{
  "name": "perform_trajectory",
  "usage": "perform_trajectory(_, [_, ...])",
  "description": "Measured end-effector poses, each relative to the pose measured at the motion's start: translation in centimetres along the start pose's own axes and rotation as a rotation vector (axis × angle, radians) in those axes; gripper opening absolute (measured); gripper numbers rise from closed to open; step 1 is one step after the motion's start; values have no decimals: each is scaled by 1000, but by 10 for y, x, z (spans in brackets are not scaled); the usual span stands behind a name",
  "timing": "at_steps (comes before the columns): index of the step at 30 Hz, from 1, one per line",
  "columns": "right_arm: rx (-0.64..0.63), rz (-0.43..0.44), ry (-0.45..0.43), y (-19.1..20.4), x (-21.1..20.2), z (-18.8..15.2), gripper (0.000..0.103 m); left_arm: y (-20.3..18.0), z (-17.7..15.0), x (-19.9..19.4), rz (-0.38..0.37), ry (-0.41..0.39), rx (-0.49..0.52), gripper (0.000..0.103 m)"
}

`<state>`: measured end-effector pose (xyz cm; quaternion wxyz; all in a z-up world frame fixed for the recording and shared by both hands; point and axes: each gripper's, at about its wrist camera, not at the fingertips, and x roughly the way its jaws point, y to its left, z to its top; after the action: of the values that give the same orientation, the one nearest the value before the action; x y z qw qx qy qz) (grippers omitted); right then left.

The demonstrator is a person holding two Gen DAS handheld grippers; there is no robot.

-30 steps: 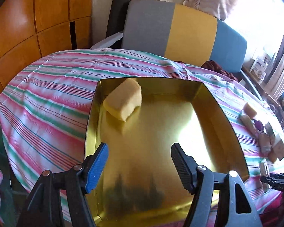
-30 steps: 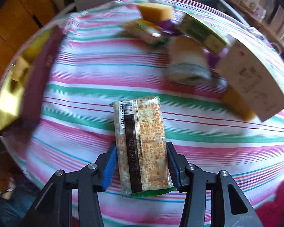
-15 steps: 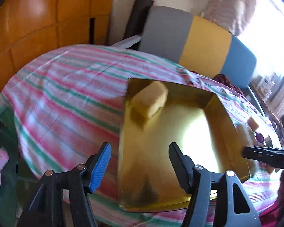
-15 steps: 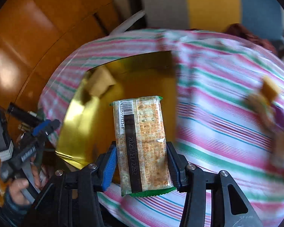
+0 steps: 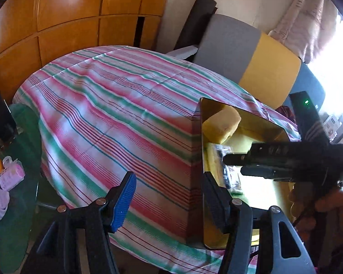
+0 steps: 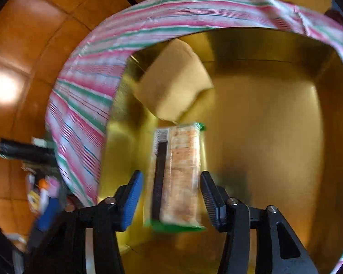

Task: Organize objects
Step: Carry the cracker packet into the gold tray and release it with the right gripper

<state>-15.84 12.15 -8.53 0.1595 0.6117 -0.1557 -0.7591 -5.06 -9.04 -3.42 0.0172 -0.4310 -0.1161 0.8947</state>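
A gold tray [image 6: 285, 137] sits on the striped tablecloth [image 5: 116, 118]. A yellow sponge [image 6: 173, 82] lies in its far left corner and also shows in the left wrist view [image 5: 221, 123]. My right gripper [image 6: 169, 196] is open over the tray, its fingers apart from the cracker packet [image 6: 178, 173], which lies blurred between them. My left gripper [image 5: 169, 196] is open and empty, over the tablecloth by the tray's left rim [image 5: 202, 159]. The right gripper's body [image 5: 281, 159] shows above the tray in the left wrist view.
A grey, yellow and blue chair [image 5: 251, 64] stands behind the table. Wooden cabinets [image 5: 68, 22] line the left wall. Small items [image 5: 2, 173] lie on a green surface at lower left.
My right gripper carried the cracker packet from the table's right side to over the tray and opened, letting the packet go. My left gripper moved left, off the tray.
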Motion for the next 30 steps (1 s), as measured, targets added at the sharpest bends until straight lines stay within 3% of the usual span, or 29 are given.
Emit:
perform_trajectory(4, [-30,23,-22,3,-6,-5,58,-1,-1,1,4,2,6,60])
perform_trajectory(11, [-176,-72,-115,4,-37,-36,58,-15,-3,-6,-8,-16,55,60])
perform_trajectory(19, [-198,-123,-244,-26,-87,-65,72,-42,-11,-7,-51,10,116,60])
perform_trajectory(25, [-188,-174,-303,-66,-127,-86,80,-63,-16,-7,-70,29,164,60])
perform_trajectory(30, [-136,-238,-336,-128,-172,-103,86,-87,-18,-9,-106,35,216,60])
